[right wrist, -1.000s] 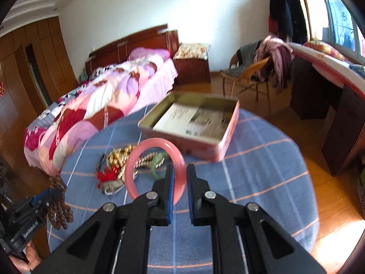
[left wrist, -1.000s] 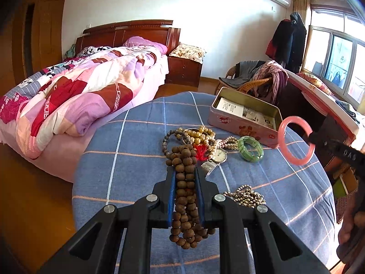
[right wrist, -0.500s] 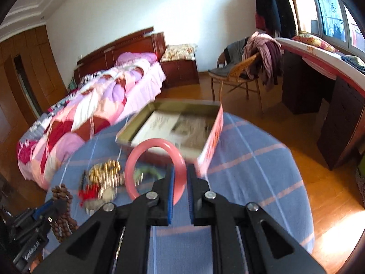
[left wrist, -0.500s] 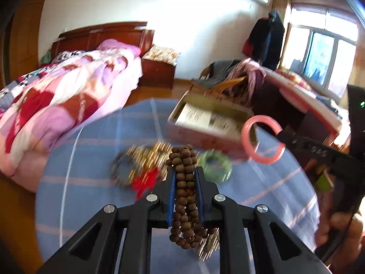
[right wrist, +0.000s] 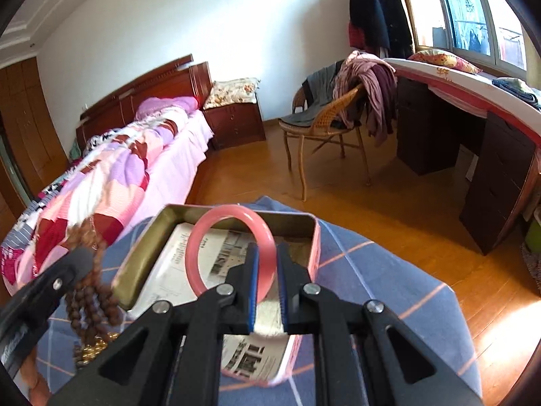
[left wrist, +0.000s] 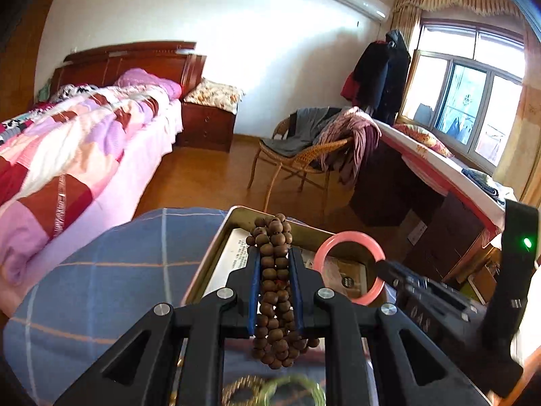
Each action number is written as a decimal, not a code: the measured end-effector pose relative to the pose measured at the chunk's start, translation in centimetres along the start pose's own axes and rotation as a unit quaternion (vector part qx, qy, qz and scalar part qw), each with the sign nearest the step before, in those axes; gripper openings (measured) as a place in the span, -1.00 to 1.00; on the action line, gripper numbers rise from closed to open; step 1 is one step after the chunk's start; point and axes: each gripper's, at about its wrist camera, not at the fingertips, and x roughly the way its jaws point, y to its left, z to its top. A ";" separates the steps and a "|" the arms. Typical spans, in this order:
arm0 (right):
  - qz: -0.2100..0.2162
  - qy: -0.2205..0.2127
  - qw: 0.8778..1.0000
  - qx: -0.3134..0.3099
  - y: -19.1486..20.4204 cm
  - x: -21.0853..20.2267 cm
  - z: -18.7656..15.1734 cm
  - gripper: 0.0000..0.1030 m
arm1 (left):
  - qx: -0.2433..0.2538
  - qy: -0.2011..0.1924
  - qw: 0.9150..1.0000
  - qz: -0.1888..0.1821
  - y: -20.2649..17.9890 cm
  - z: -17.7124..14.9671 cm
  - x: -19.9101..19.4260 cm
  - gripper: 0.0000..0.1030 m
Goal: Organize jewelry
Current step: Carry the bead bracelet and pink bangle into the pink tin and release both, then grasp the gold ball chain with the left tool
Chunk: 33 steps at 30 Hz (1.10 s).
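Two tongs hang over the open tin box (right wrist: 312,237) near the far edge of the blue checked worktop (left wrist: 101,287): left tongs (left wrist: 274,264) clamped on a bunch of brown wooden bead strings (left wrist: 275,291), which dangles below the pads; right tongs (right wrist: 266,264) closed on the rim of a pink bangle (right wrist: 223,233) standing upright above the box's paper lining. A green bangle (left wrist: 294,387) and gold-coloured beads (right wrist: 89,350) lie on the worktop nearer the cameras, outside the box.
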 end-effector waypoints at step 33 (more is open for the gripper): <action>-0.028 0.022 0.999 0.001 -3.5 -7.6 -5.9 0.08 | 0.016 0.055 0.991 0.120 0.5 -7.3 -9.2 0.38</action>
